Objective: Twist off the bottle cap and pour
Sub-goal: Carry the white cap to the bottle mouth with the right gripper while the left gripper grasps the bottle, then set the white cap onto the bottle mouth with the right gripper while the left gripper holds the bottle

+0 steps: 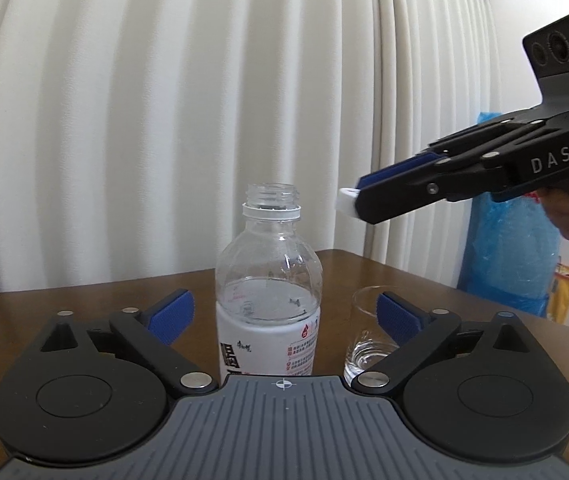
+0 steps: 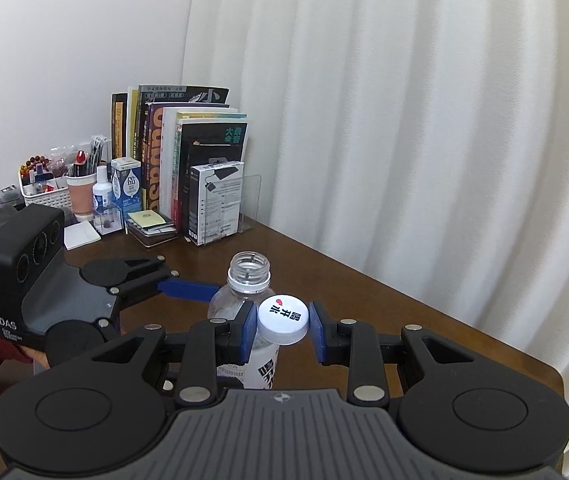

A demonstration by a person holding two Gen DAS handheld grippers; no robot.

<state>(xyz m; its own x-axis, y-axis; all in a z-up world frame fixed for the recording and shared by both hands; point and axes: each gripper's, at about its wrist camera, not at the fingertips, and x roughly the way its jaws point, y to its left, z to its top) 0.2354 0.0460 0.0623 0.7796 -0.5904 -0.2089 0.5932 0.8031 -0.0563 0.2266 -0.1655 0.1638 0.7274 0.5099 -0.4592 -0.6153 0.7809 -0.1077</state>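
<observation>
- Right wrist view: right tongs [image 2: 282, 330] pinch the white cap [image 2: 283, 319], off the bottle [image 2: 249, 276].
- Left tongs [image 1: 286, 316] spread wide around the bottle [image 1: 269, 284] on the surface [image 1: 464, 304], glass [image 1: 368, 344] just beside.

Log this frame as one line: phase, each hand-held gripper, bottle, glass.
phase: cap off, pre-pour | right hand-held gripper: shut on cap | left hand-held gripper: open around bottle | glass: upright

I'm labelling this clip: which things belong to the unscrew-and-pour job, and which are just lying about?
Job:
bottle, open
cap, in right gripper
glass
left gripper, open around the bottle

Lying about:
books
white basket
paper cup
boxes
blue bag
</observation>
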